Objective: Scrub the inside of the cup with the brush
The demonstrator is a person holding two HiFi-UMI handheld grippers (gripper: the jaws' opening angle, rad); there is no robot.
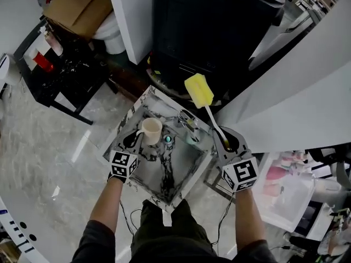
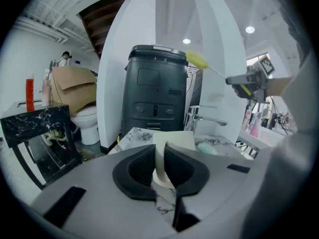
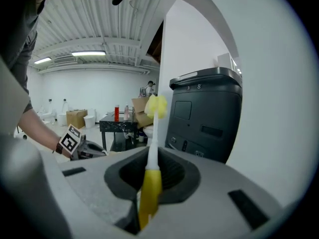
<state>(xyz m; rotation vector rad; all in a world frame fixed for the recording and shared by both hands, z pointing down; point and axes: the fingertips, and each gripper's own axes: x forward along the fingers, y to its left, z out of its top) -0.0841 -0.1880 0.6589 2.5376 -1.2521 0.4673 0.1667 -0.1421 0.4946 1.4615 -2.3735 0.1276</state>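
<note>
With L gripper (image 1: 134, 140) jaws clamped on cup (image 1: 151, 130) over sink (image 1: 186, 166) left-rear corner and R gripper (image 1: 227, 143) jaws clamped on brush (image 1: 214, 123) handle, hold cup steady, mouth up, then lower sponge head (image 1: 198, 90) centrally w/o striking cup's lip.

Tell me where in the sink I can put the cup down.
The sink floor is bare near the person, between the left gripper and the right gripper. It is crowded at the far side, around the tap, the drain and the cup.
</note>
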